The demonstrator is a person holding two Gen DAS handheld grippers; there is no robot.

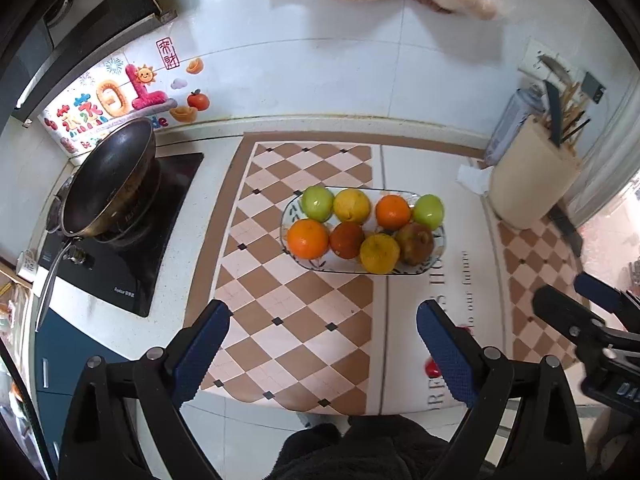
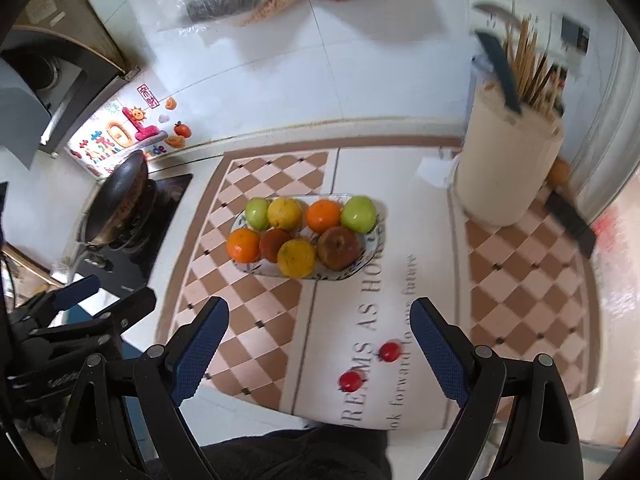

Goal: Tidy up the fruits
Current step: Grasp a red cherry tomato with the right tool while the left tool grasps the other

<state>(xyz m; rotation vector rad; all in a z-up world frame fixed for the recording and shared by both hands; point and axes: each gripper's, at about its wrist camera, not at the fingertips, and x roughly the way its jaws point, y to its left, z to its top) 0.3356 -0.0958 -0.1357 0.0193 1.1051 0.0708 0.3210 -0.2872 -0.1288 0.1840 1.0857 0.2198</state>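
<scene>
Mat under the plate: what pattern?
Brown and pink diamond checks on the mat; left wrist view shows it best.

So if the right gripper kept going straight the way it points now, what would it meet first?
Probably the mat itself, near its printed lettering. The right gripper is open and empty, and the two small red fruits lie between its fingers. The fruit plate sits farther on, slightly left. Depth is uncertain.

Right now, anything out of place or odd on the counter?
Two small red fruits lie loose on the mat, near its front edge, apart from the plate that holds the other fruit. One brownish fruit on the plate looks discoloured. Nothing spilled.
</scene>
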